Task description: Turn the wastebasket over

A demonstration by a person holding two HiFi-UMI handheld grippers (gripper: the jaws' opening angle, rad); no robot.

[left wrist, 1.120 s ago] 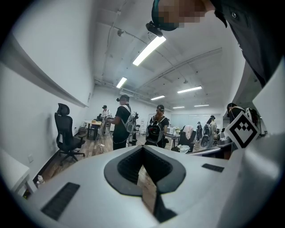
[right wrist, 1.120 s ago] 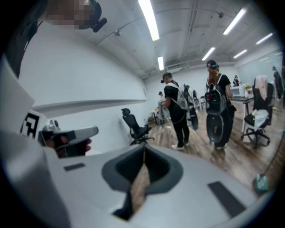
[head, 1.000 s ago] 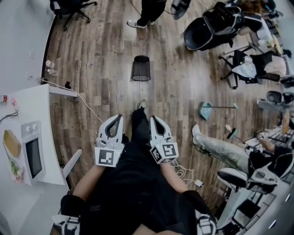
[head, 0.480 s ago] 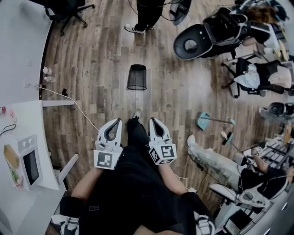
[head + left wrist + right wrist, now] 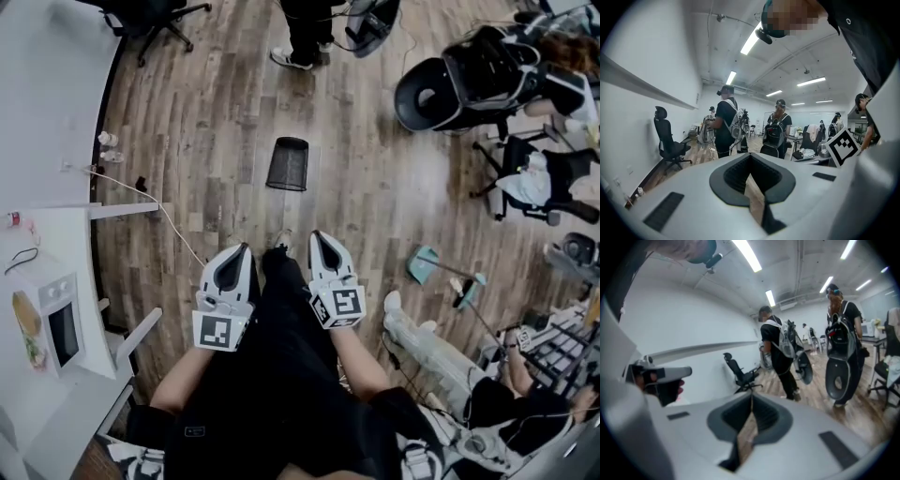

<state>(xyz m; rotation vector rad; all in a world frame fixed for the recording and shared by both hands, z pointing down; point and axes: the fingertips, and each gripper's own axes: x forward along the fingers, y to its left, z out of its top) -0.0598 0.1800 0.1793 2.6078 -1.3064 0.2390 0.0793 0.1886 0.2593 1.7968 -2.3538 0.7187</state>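
While square-marked: left gripper [image 5: 241, 249], right gripper [image 5: 317, 236]

The wastebasket [image 5: 288, 164] is showing black mesh against a floor [image 5: 202, 122] that is running in brown-grey wood planks. The left gripper [image 5: 240, 249] and right gripper [image 5: 317, 236] are showing white shells with dark grey insets, each carrying a black-and-white square marker. The person is wearing black trousers [image 5: 272, 375]. A dustpan [image 5: 421, 265] is showing teal, and the microwave [image 5: 54, 323] is looking white.

One wastebasket [image 5: 289, 164], two tools [image 5: 240, 249] [image 5: 318, 237], one microwave [image 5: 52, 323]
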